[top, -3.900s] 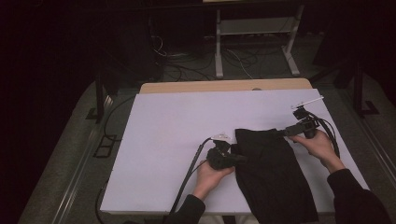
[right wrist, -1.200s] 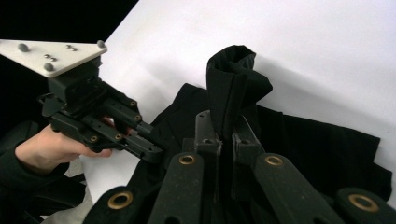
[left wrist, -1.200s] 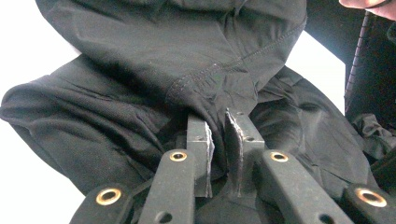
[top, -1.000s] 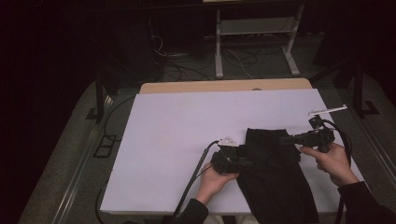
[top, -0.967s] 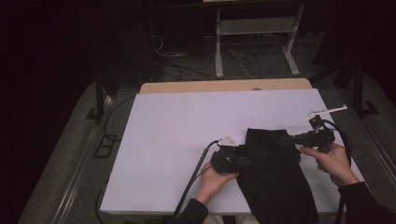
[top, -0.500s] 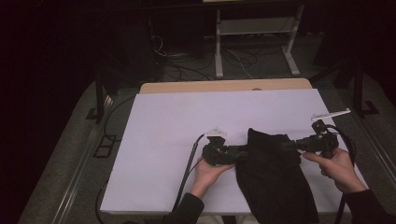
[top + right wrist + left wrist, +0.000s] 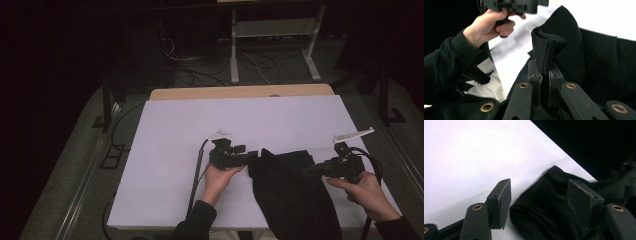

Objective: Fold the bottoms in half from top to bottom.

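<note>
A black cloth [image 7: 292, 195], rumpled and partly folded, lies on the white table [image 7: 175, 150] near its front right corner, one raised fold standing up at its left, its lower end overhanging the front edge.

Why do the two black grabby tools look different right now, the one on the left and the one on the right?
The left tool has its jaws apart; they have just been opening, and the black cloth lies loose between them. The right tool has its jaws shut, pinching a fold of that cloth. In the high view the left tool sits at the cloth's left edge, the right tool at its right edge. Both are black, hand-held, and trail a cable.
</note>
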Available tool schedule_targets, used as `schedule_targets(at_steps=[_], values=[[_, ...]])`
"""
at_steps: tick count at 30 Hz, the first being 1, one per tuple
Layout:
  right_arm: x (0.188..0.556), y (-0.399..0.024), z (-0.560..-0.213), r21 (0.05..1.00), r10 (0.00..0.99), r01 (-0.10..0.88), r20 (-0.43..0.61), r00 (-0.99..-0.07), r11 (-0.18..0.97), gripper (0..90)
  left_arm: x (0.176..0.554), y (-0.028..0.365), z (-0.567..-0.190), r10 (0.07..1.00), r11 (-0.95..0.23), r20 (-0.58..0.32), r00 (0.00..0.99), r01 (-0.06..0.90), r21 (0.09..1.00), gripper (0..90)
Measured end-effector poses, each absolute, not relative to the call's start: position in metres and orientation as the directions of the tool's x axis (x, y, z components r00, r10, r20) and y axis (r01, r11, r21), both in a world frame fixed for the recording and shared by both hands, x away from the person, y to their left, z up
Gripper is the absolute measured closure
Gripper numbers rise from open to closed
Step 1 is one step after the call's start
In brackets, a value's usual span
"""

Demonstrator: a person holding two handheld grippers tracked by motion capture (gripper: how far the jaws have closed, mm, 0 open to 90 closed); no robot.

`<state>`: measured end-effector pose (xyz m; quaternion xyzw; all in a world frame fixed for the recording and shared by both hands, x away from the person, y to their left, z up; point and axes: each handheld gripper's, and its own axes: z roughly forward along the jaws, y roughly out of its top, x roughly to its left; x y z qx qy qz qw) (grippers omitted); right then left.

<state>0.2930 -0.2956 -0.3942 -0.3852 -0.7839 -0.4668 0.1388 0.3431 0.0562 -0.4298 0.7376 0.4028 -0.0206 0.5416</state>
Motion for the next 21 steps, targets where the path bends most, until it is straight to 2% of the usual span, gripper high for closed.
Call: schedule_targets(at_steps=[6,13,21], values=[[0.286,-0.298,-0.398,0.617,0.434,0.743,0.613,-0.660,0.259,82.3,0.344,0.058,-0.430,0.580,-0.082,-0.465,0.668,0.616,0.783,34.5],[0.272,-0.305,-0.402,0.615,0.439,0.758,0.631,-0.639,0.219,82.3,0.346,0.057,-0.431,0.584,-0.081,-0.464,0.666,0.616,0.784,34.5],[0.264,-0.309,-0.415,0.611,0.316,0.724,0.652,-0.689,0.320,82.0,0.346,0.056,-0.432,0.582,-0.083,-0.462,0.669,0.615,0.784,34.5]])
